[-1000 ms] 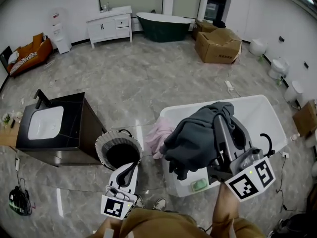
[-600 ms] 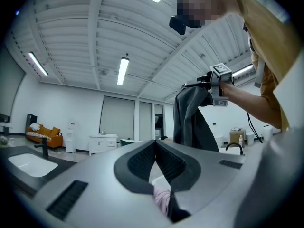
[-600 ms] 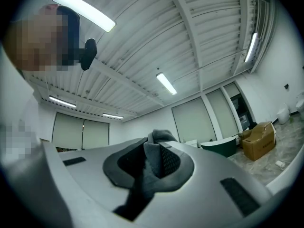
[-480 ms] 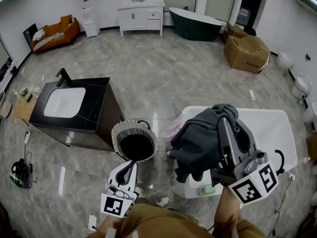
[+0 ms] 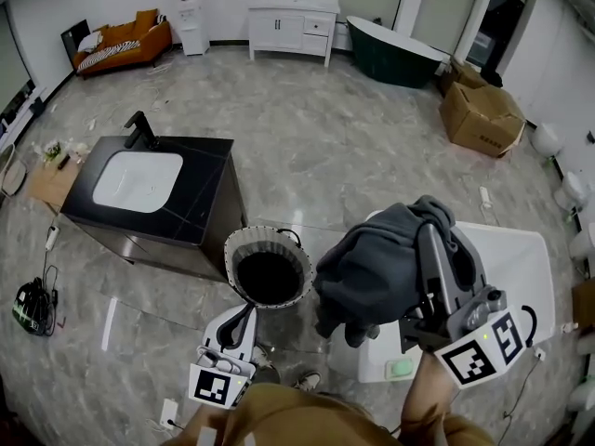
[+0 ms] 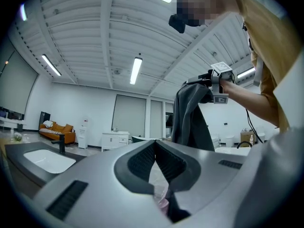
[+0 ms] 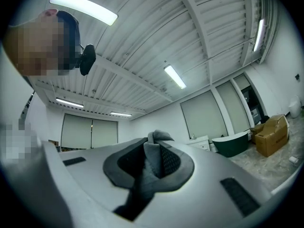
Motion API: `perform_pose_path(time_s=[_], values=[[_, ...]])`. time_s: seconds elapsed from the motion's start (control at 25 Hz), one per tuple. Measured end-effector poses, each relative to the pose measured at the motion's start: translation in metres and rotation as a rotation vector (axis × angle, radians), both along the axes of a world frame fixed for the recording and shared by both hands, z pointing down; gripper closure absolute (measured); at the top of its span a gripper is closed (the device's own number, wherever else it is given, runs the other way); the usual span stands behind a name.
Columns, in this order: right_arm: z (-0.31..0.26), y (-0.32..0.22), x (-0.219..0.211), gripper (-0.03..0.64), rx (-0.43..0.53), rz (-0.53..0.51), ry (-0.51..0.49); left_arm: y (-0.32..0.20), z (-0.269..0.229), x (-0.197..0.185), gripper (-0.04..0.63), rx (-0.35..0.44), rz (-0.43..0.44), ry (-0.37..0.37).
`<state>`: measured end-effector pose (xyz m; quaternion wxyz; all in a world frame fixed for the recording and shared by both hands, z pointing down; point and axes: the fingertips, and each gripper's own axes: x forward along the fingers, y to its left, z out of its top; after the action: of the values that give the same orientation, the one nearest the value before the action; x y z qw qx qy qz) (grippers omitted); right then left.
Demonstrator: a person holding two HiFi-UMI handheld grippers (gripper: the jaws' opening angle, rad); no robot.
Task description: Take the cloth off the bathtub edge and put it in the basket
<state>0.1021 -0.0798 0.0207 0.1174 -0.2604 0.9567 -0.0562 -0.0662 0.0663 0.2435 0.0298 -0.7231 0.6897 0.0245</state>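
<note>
A dark grey cloth (image 5: 372, 269) hangs bunched from my right gripper (image 5: 429, 219), which is shut on it, above the left end of the white bathtub (image 5: 507, 249). In the right gripper view a fold of the cloth (image 7: 153, 167) is pinched between the pads of the right gripper (image 7: 156, 148). The round white ribbed basket (image 5: 244, 249) stands on the floor just left of the cloth, its dark inside showing. My left gripper (image 5: 249, 308) is shut with nothing in it, low and just in front of the basket. From the left gripper (image 6: 155, 144) the hanging cloth (image 6: 190, 120) shows ahead at the right.
A black vanity (image 5: 200, 203) with a white sink stands left of the basket. A green soap bar (image 5: 402, 367) lies on the tub's near edge. Far back are a dark green tub (image 5: 400, 52), cardboard boxes (image 5: 483, 114), a white cabinet (image 5: 297, 26) and an orange sofa (image 5: 116, 40).
Both grippers and the held cloth have moved left, toward the basket. The cloth now hangs right beside the basket and hides the pink cloth seen earlier on the tub's edge.
</note>
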Motion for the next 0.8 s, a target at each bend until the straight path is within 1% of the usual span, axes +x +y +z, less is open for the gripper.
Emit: perform_pose_path(time_s=[0.2, 0.36, 0.44, 0.56, 0.8], values=[[-0.002, -0.008, -0.036, 0.581, -0.002, 0.020, 0.002, -0.010, 0.004, -0.046, 0.588, -0.025, 0.007, 0.010], [-0.005, -0.010, -0.072, 0.581, 0.013, 0.018, 0.011, -0.020, 0.000, -0.077, 0.588, 0.012, 0.028, 0.004], [-0.011, -0.010, -0.090, 0.581, 0.023, 0.017, 0.011, -0.023, -0.003, -0.093, 0.588, 0.011, 0.026, 0.014], [-0.018, -0.009, -0.110, 0.581, 0.039, 0.021, 0.003, -0.022, 0.003, -0.111, 0.588, -0.009, 0.029, 0.040], [-0.026, -0.017, -0.139, 0.581, 0.052, 0.023, 0.002, -0.022, 0.009, -0.135, 0.588, -0.014, 0.025, 0.069]])
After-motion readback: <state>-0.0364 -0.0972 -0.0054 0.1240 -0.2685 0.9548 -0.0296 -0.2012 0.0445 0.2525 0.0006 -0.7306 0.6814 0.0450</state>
